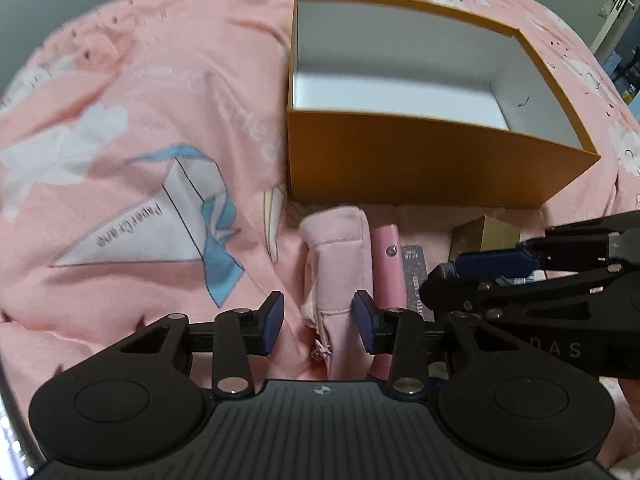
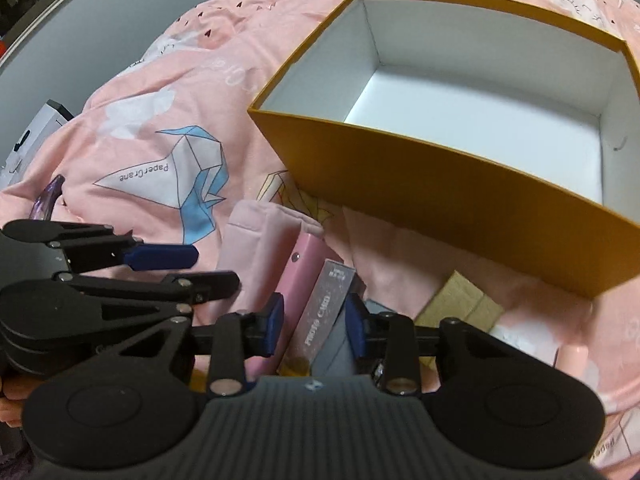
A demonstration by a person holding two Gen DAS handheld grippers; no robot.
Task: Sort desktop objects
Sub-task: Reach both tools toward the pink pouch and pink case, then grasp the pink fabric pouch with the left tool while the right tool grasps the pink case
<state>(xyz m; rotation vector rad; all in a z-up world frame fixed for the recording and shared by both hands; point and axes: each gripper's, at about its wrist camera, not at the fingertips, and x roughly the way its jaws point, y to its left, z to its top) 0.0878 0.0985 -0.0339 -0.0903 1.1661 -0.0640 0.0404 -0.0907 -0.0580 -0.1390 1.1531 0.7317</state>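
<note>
A pink fabric pouch lies just in front of the orange box. My left gripper is open astride the pouch's near end, with a gap at its left pad. Beside the pouch lie a pink tube and a silvery photo card case. My right gripper is open over the case and the pink tube, both between its pads. Each gripper shows from the side in the other's view: the right gripper and the left gripper.
The orange box has a white, empty inside. A small gold box and a pale pink item lie to the right. A purple object and a white box sit at far left. Everything rests on a rumpled pink sheet.
</note>
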